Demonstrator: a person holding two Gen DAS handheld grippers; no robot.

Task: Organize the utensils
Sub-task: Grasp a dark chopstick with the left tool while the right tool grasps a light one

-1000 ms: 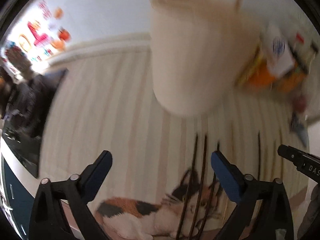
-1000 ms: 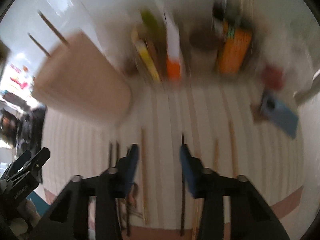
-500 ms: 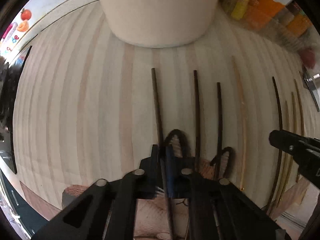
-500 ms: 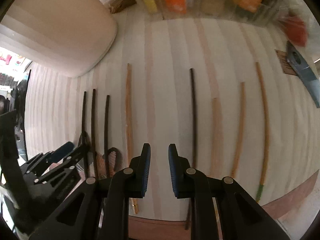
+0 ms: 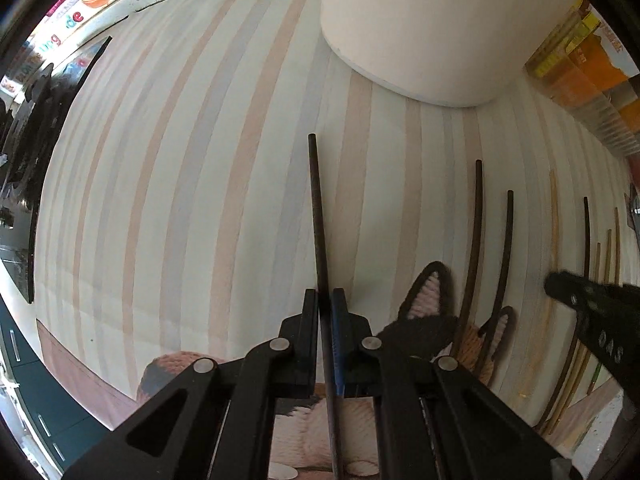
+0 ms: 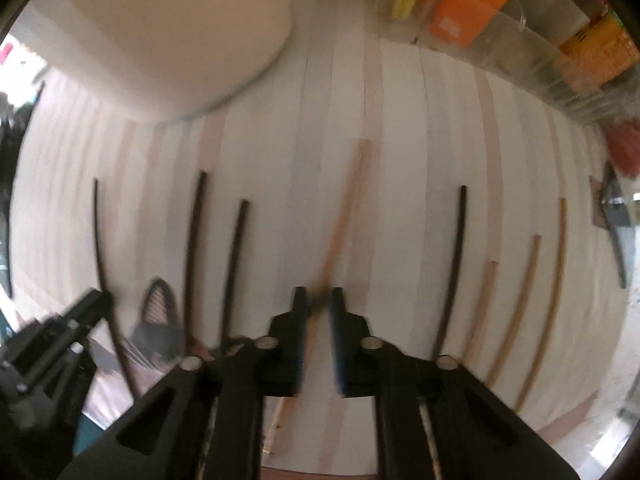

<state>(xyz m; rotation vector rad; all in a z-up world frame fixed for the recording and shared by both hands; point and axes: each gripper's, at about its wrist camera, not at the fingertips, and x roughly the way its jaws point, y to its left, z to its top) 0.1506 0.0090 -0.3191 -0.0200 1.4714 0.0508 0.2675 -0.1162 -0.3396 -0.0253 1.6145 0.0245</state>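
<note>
The left gripper (image 5: 326,300) is clamped on a dark chopstick (image 5: 316,216), pinching it toward its near end so that most of the shaft projects forward along the fingers; this grip leaves the far tip free, which suits dropping it tip-first into a container. The right gripper (image 6: 318,300) straddles a light wooden chopstick (image 6: 340,224) with its jaws narrowly parted on either side of the shaft; motion blur prevents confirming whether the pads touch it, so a firm hold cannot be stated. Both tools work over a striped placemat (image 5: 180,200) with a cat print at its near edge. The remaining chopsticks lie on the mat roughly parallel and apart from one another: two dark ones (image 6: 216,248) between the grippers, and to the right a further dark one (image 6: 454,264) followed by three light ones (image 6: 520,300). This spaced layout gives each shaft clearance for a pinch from above. Farther off stands the white holder (image 5: 420,32), the likely destination for the sticks. Behind it, against the far edge, sits a clear bin (image 6: 500,36) of orange and yellow packets.
</note>
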